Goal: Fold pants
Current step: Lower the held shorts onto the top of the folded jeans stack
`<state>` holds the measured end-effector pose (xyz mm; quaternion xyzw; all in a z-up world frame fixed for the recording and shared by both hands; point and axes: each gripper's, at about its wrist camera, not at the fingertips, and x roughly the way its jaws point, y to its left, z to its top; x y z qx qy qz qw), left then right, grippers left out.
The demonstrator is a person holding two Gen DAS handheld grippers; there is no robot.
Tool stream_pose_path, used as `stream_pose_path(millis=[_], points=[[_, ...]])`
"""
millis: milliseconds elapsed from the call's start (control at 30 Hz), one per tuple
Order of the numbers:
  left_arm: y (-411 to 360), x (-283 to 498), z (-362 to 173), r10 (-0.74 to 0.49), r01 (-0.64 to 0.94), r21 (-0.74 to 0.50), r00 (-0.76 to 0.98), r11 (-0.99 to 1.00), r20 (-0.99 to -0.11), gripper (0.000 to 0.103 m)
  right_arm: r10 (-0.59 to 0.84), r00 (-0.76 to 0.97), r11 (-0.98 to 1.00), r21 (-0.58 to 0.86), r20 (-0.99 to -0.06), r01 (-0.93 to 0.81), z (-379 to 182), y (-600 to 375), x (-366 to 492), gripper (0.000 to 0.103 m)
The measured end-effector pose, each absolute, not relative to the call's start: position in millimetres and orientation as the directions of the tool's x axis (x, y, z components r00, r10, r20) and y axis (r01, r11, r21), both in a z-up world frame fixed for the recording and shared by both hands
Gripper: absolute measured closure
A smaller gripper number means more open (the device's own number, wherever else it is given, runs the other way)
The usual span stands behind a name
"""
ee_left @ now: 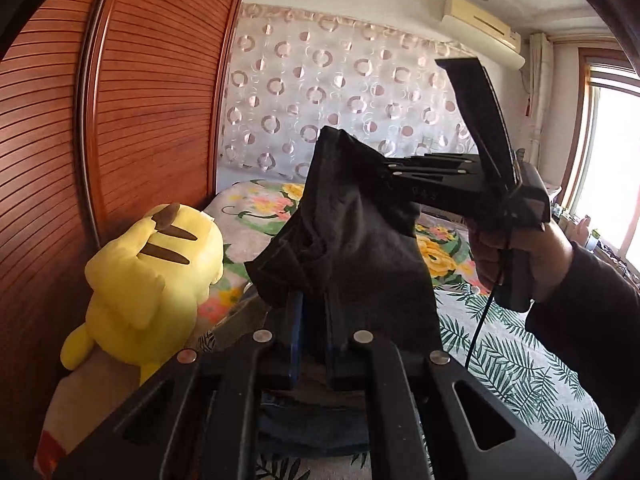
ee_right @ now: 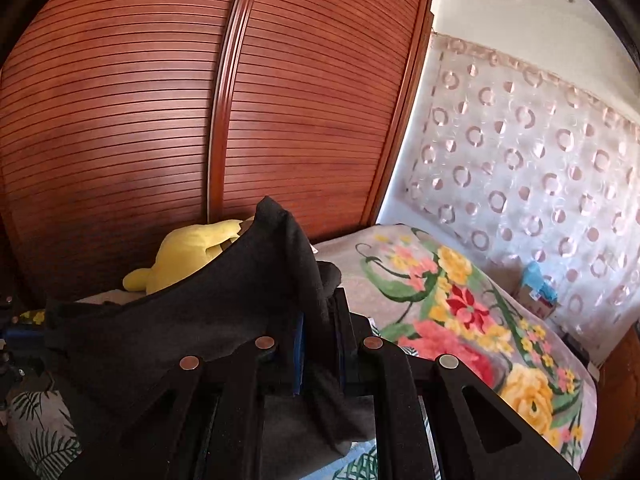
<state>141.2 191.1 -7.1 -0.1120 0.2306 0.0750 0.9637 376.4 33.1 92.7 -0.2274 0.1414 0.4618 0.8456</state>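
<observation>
Pants [ee_left: 352, 248], black, hang bunched at the centre of both views above the flowered bed [ee_left: 520, 344]. Left gripper [ee_left: 312, 344] and right gripper [ee_right: 320, 344] each have jaws clamped on an edge of the cloth. Risks as I judge them: thin pinches may slip, and the yellow plush toy [ee_left: 152, 272] lower left could snag. Long axis: too crumpled to tell.
</observation>
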Motion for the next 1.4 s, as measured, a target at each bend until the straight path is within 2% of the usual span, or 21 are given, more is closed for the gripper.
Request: stream_pose_path(millis=[33,133,167,300,500,767,1067,1200,1267,1333,1400], points=[[191,143,-9,0.093,-0.197,-0.181,0.881,0.964,-0.465,0.093,0.717,0.531,0.468,-0.252,-0.452,-0.847,93,34,378,0.091],[191,144,-13,0.094,-0.203,-0.181,0.872,0.962,-0.48,0.093,0.697,0.542,0.483,-0.251,-0.47,-0.839,96,40,380,0.075],[192,144,-14,0.094,-0.205,-0.182,0.871,0.962,-0.482,0.093,0.694,0.546,0.489,-0.25,-0.47,-0.836,98,38,381,0.074],[195,145,-16,0.098,-0.21,-0.179,0.867,0.961,-0.489,0.093,0.719,0.549,0.503,-0.225,-0.427,-0.834,107,16,379,0.073],[196,146,-20,0.109,-0.222,-0.172,0.858,0.96,-0.502,0.093,0.698,0.499,0.464,-0.206,-0.514,-0.862,91,5,388,0.073],[199,147,-22,0.116,-0.234,-0.172,0.85,0.957,-0.514,0.093,0.608,0.545,0.556,-0.179,-0.578,-0.811,81,17,430,0.073],[200,145,-17,0.159,-0.262,-0.137,0.847,0.955,-0.508,0.093,0.688,0.517,0.536,-0.125,-0.51,-0.835,89,12,398,0.073],[203,140,-15,0.191,-0.284,-0.117,0.844,0.952,-0.501,0.087,0.719,0.478,0.5,-0.102,-0.505,-0.86,85,10,383,0.073],[205,138,-14,0.209,-0.299,-0.107,0.842,0.948,-0.498,0.079,0.727,0.463,0.484,-0.1,-0.507,-0.869,80,8,377,0.073],[209,135,-14,0.219,-0.31,-0.108,0.84,0.944,-0.496,0.063,0.733,0.449,0.474,-0.09,-0.512,-0.876,76,8,374,0.073],[213,133,-15,0.226,-0.319,-0.11,0.839,0.941,-0.495,0.056,0.734,0.433,0.466,-0.076,-0.523,-0.881,72,4,374,0.073]])
